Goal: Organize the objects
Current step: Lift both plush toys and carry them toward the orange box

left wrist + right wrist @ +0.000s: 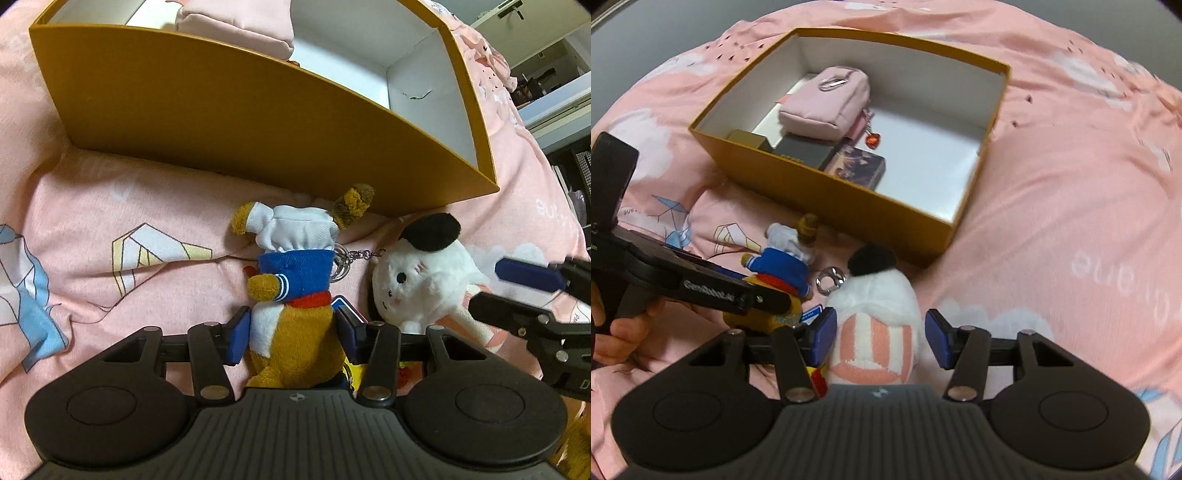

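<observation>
A brown plush toy (295, 273) in a blue jacket and white hat lies on the pink bedcover, just in front of the yellow box (258, 129). My left gripper (293, 332) straddles its head. The blue pads sit close at both sides and the plush shows no squeeze. Beside it on the right is a white plush (424, 280) with a black ear. My right gripper (881, 338) is shut on the pink-striped base of the white plush (875, 295). In the right wrist view the brown toy (783, 266) lies partly under the left gripper's body.
The yellow box (849, 199) stands open. At its left end are a pink pouch (827, 103), several dark flat boxes and a red charm. A metal key ring (831, 282) lies between the two plush toys. A blue card (347, 308) peeks from under the brown toy. A hand (617, 332) holds the left gripper.
</observation>
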{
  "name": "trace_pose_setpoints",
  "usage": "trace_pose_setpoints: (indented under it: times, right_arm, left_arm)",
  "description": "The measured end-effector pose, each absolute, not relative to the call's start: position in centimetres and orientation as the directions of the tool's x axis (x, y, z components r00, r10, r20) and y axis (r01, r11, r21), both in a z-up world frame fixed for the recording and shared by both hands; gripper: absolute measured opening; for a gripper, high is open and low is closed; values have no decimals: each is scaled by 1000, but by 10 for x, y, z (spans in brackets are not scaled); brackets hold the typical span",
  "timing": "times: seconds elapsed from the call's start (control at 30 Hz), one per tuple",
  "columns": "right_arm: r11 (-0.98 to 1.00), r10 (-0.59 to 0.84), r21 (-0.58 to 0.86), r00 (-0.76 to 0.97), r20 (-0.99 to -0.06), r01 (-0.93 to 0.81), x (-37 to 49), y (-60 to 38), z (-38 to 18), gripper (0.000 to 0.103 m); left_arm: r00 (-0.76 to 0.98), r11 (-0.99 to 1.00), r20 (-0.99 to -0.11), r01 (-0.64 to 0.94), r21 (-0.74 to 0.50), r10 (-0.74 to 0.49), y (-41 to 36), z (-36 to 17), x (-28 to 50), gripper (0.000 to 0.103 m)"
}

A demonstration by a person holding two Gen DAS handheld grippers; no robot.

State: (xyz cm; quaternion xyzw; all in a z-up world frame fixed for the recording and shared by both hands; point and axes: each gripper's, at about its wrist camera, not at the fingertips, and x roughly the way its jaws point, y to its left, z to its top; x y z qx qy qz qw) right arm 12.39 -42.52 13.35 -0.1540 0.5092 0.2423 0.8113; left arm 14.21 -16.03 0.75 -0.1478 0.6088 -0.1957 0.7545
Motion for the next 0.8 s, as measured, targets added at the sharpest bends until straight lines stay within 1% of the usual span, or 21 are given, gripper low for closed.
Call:
trace_pose_setpoints:
  times: [0.1, 0.3, 0.47, 0.67, 0.8]
  right_arm:
    - [786, 226, -40, 347, -910, -617, 127, -409, 132, 62]
    - [684, 145, -140, 322, -935, -716, 130, -380, 111, 63]
    - [652, 79, -202, 331, -940, -731, 141, -376, 100, 63]
    - [698, 90, -132, 270, -959, -704, 164, -385, 95, 63]
    - [729, 107, -41, 172, -979, -684, 173, -394, 89, 70]
  left_arm:
    - [183, 881, -862, 115, -459, -473, -164, 9, 142, 55]
    - [183, 877, -858, 108, -468, -480, -163, 9, 141, 55]
    - [180, 876, -857, 105, -472, -483, -162, 9, 141, 55]
    - [173, 873, -855, 101, -478, -489, -160, 8, 141, 55]
    - [170, 872, -855, 102, -479, -490, -160, 8, 142, 55]
